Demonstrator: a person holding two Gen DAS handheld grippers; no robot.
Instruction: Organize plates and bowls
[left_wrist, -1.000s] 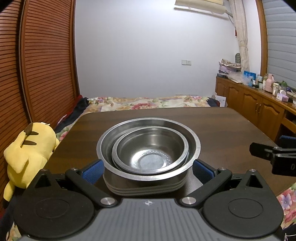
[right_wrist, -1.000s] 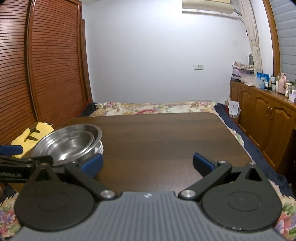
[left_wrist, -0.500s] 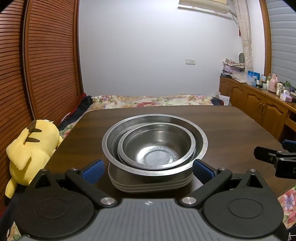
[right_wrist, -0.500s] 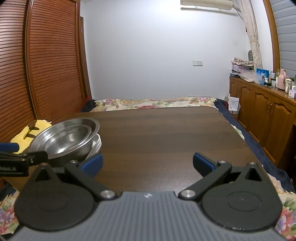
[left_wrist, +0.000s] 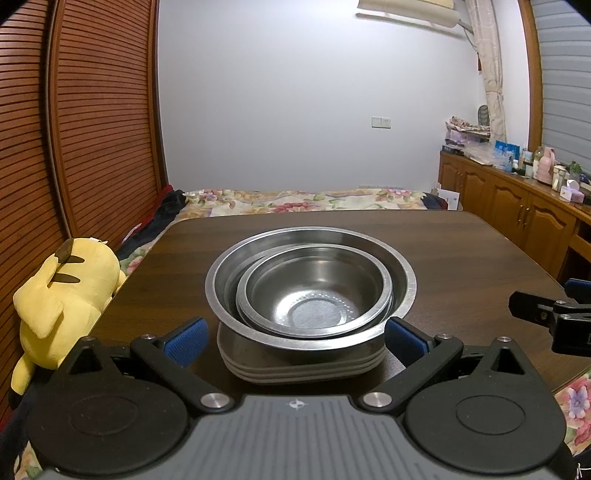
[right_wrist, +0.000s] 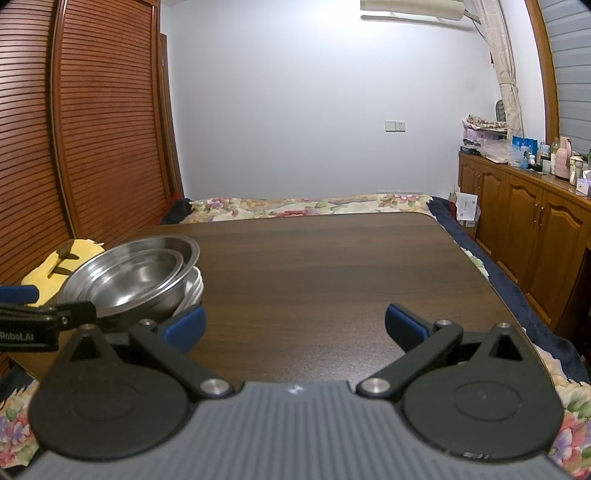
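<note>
Two steel bowls are nested, the small bowl (left_wrist: 314, 291) inside the large bowl (left_wrist: 400, 280), and both rest on a stack of white plates (left_wrist: 303, 363) on the dark wooden table (left_wrist: 461, 251). My left gripper (left_wrist: 295, 338) is open, its blue pads on either side of the plate stack, apart from it. In the right wrist view the same bowls (right_wrist: 129, 273) and plates (right_wrist: 194, 288) stand at the far left. My right gripper (right_wrist: 295, 326) is open over bare table with nothing between its fingers.
A yellow plush toy (left_wrist: 62, 295) lies off the table's left edge. A flowered bed (left_wrist: 295, 201) is beyond the far edge. Wooden cabinets (right_wrist: 535, 236) with bottles line the right wall. A slatted wooden wardrobe (left_wrist: 74, 129) fills the left.
Both grippers have risen and drawn back a little, so the bowl stack sits slightly farther off. The bowls and plates have not moved.
</note>
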